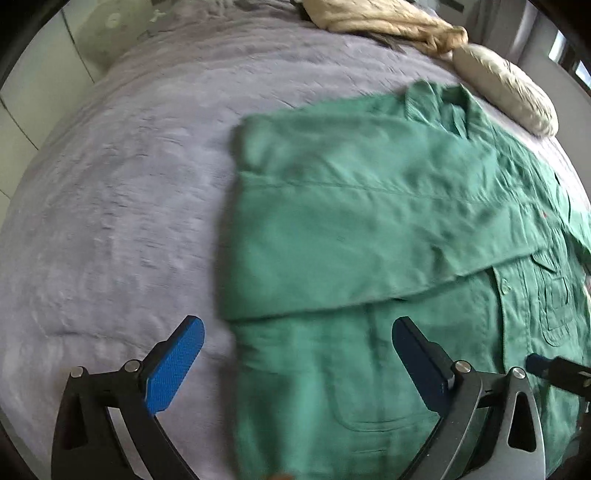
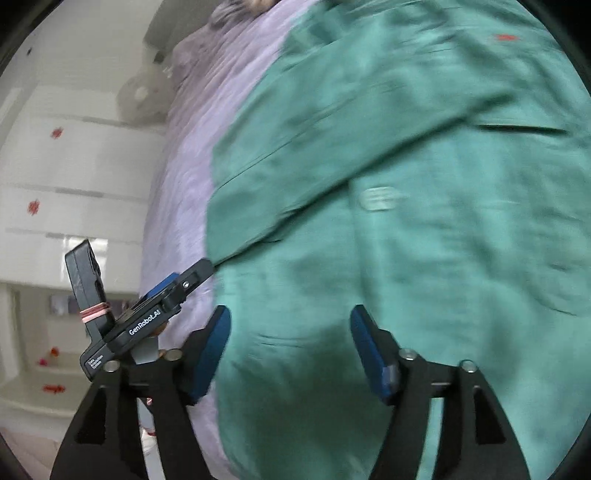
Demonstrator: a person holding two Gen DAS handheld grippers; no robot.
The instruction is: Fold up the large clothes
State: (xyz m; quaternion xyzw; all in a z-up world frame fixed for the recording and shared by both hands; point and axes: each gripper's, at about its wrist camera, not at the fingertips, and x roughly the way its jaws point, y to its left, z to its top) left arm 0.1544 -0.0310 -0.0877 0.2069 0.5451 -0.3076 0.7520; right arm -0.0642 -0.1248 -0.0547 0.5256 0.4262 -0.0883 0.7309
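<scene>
A large green shirt [image 1: 369,221] lies spread on the lilac bedspread [image 1: 110,203], one sleeve folded across its body, collar at the far end. My left gripper [image 1: 297,325] hovers over the shirt's left edge, jaws wide open, nothing between the blue pads. In the right wrist view the same green shirt [image 2: 406,184] fills most of the picture. My right gripper [image 2: 290,314] stands open above its cloth, gripping nothing. The left gripper's body [image 2: 147,317] shows at the lower left there, over the bed's edge.
A beige crumpled garment [image 1: 388,26] and a pale pillow [image 1: 506,92] lie at the far end of the bed. White cupboards [image 2: 66,166] and a fan [image 2: 142,96] stand beyond the bed's left side.
</scene>
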